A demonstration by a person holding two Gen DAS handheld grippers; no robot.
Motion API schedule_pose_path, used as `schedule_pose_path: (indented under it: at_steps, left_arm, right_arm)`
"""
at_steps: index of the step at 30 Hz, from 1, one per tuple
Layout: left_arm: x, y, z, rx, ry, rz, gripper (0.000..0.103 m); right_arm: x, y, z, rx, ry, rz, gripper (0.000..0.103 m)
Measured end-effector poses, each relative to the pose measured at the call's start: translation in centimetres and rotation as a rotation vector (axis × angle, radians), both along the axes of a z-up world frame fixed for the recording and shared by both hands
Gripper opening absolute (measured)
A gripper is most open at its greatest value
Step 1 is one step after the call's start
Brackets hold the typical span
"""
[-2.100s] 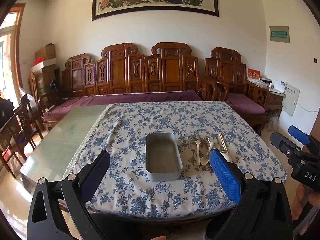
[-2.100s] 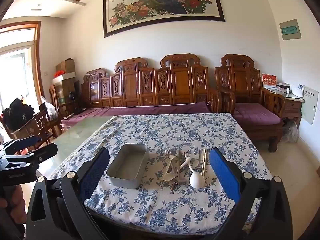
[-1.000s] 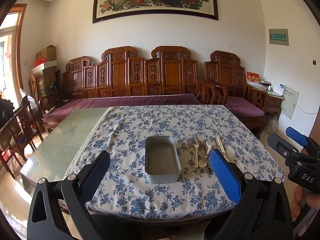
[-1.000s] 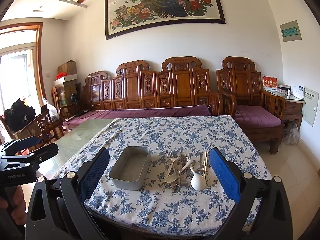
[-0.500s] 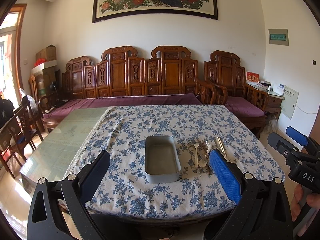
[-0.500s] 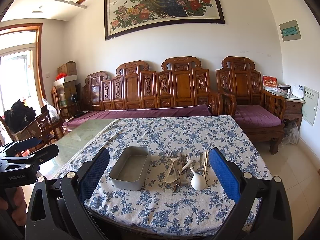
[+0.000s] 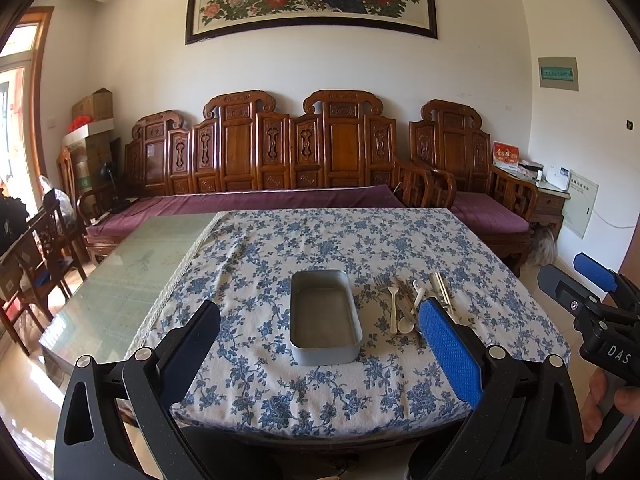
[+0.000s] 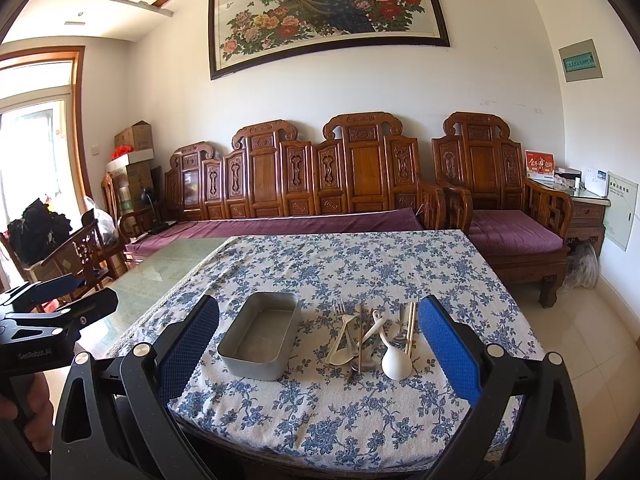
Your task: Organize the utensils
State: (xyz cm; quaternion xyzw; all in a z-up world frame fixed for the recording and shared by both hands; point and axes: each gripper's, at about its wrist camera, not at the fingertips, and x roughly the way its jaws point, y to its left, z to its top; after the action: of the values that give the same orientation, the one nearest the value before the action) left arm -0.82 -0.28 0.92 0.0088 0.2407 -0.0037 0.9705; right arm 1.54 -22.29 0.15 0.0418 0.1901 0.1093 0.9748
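**Both tools wide, nothing lifted yet**

Left wrist view: the left hand-held gripper [image 7: 320,344] hangs released low in frame; the grey metal tray [image 7: 325,316] sits empty at centre of the tabletop [image 7: 280,248].

Right wrist view: the right hand-held gripper [image 8: 318,344], spread and empty, should take one piece from the tangled utensils [image 8: 370,338] lower centre, just right of the tray – white spoon first

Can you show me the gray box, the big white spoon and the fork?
Gray rectangular metal tin [image 8: 262,334]: right wrist view, inside floor.
Large white plastic spoon [image 8: 396,363]: right wrist view, bowl.
Silver metal fork [image 8: 339,307]: right wrist view, tines.
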Motion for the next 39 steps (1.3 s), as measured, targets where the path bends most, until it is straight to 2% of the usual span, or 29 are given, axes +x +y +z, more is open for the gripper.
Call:
schedule_pose_path:
  at_steps: [26, 30, 39]
  left_arm:
    - [0.1, -0.3, -0.4, 0.0, 0.004, -0.01, 0.096]
    - [0.8, -0.3, -1.3, 0.001, 0.025, -0.011, 0.096]
    - [4.5, -0.3, -5.3, 0.01, 0.145, -0.047, 0.096]
  right_arm:
    - [0.2, 0.1, -0.2, 0.0, 0.004, -0.001, 0.1]
    - [0.4, -0.4, -0.2, 0.0, 0.019, -0.006, 0.1]
    - [3.7, -1.8, -3.5, -0.034, 0.073, -0.022, 0.1]
